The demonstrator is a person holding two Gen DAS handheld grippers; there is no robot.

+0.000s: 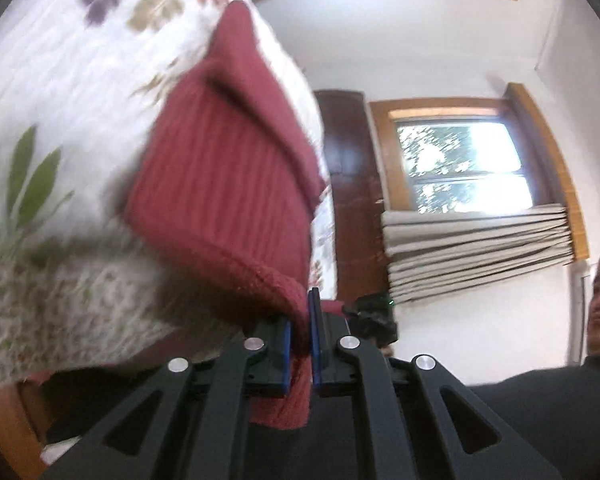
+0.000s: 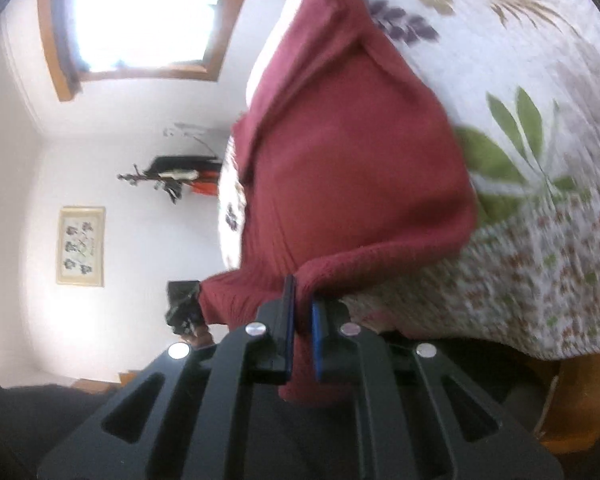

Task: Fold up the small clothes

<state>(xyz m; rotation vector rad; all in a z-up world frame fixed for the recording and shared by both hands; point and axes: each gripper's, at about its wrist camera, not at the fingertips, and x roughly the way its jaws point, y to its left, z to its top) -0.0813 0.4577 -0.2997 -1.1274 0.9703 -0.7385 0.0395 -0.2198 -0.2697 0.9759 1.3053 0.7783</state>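
A dark red ribbed knit garment (image 1: 220,184) lies partly on a white cloth printed with green, purple and tan leaves (image 1: 60,92) that covers what looks like a bed or a worktop; which of the two cannot be told. The garment's near hem is lifted off that surface. The left gripper (image 1: 300,344) is clenched on the hem, with red fabric pinched between its blue pads (image 1: 315,340) and a tail of knit hanging down behind them. The right gripper (image 2: 302,332) grasps the same garment (image 2: 352,152) along the same near edge, knit bunched between its blue-lined fingers (image 2: 289,320). In each wrist view the opposite gripper shows as a dark shape just beyond the fabric, so the two holds sit apart along the hem. Both views are blurred and strongly tilted. A crease or overlapped layer runs across the far part of the garment, which suggests it may be partly doubled already. The step in hand appears to be a fold, with the near edge raised at two corners. The next move probably calls for carrying both corners together over the garment toward its far edge, keeping the hem taut and level, then laying it flat before letting go.
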